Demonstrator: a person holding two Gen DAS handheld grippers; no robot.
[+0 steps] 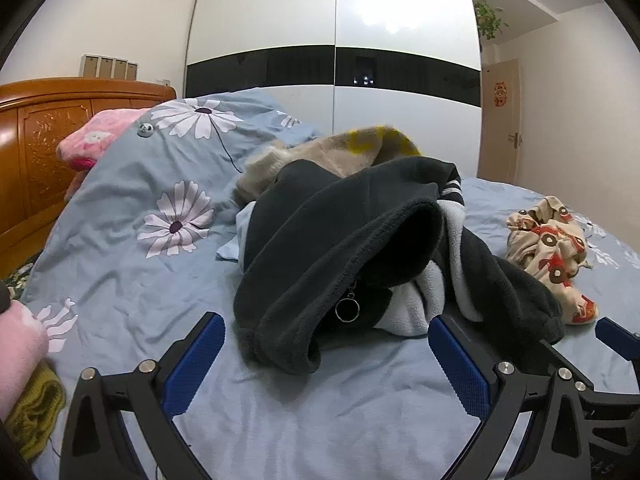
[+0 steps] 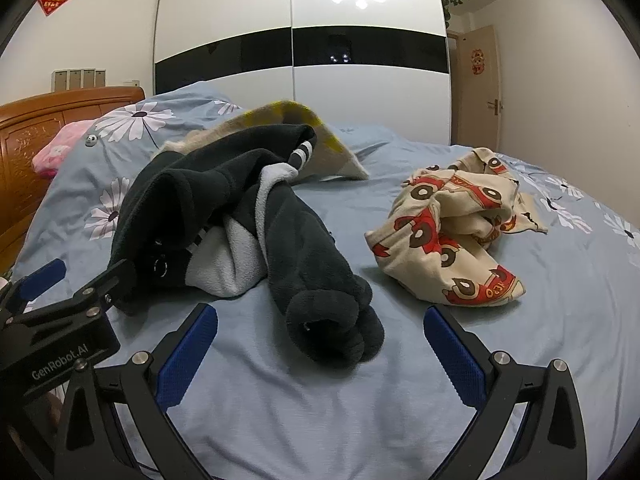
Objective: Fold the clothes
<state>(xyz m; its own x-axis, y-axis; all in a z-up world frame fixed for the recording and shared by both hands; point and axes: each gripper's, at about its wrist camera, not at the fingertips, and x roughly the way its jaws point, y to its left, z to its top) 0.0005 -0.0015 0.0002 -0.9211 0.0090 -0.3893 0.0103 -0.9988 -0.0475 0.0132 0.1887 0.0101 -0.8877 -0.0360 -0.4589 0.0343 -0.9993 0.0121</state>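
A: Where's the fleece (image 1: 352, 240)?
B: Crumpled mid-bed (image 1: 320, 400), on the blue sheet, with a ring zipper pull (image 1: 347, 309) showing. A car-print garment (image 2: 452, 232) lies bunched toward the bed's right edge, apart from it.
A: And the jaws?
B: Left gripper (image 1: 332, 356) spread wide, holding nothing, just before the fleece. Right gripper (image 2: 320, 348) likewise released, a fleece sleeve lying between its fingers.

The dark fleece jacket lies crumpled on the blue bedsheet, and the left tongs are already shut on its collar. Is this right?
Not quite. The dark fleece jacket does lie crumpled on the blue bedsheet, but the left tongs are open, holding nothing. The left wrist view shows both pads apart, short of the fabric.
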